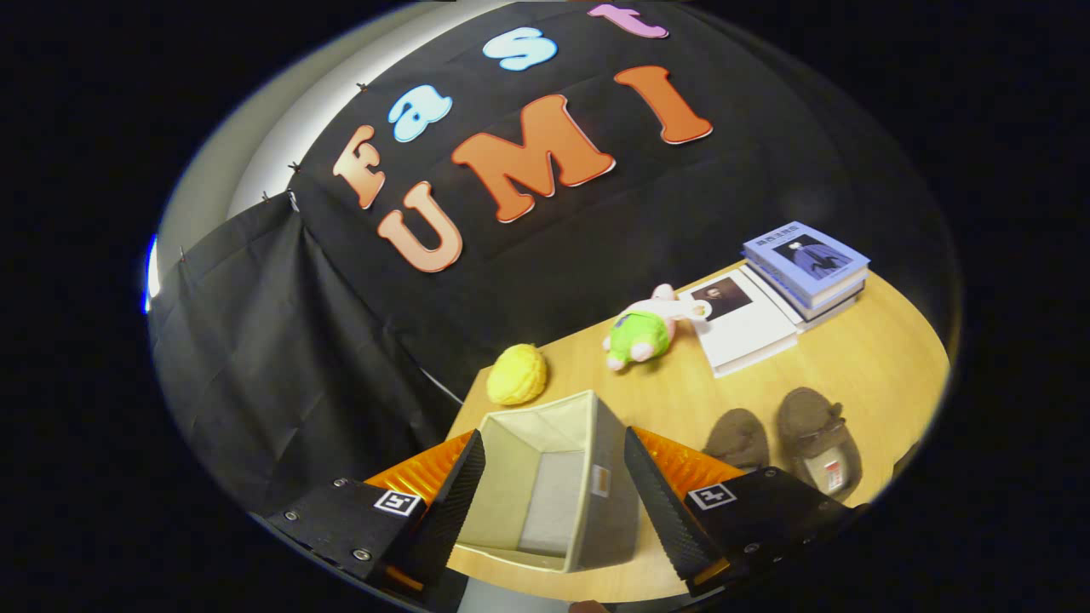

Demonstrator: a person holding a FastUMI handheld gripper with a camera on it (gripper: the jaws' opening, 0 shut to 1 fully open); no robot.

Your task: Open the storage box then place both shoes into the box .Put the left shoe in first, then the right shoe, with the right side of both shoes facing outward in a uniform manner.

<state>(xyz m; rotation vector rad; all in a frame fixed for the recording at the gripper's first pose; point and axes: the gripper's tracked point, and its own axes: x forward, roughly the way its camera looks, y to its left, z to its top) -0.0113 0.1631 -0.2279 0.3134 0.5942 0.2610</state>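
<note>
Spread wide, the fingers of the hand-held gripper hang above the near edge of a wooden bench, gripping nothing. Between the two fingers sits the storage box, a pale beige fabric cube with soft, slightly sagging walls, its top open and its interior bare; a small tag shows on the side wall facing the shoes. Just beside the box, past one finger, two dark brown shoes rest side by side on the bench, soft and slipper-like, the farther one showing a label inside its heel. Beyond the box, close to the booth's black cloth wall, lies a yellow ball with a wrinkled surface. Near it a plush toy in green and pink lies on its side, touching a white book. Beside that book, at the far end of the bench, stands a short stack of books with a lilac cover on top.
</note>
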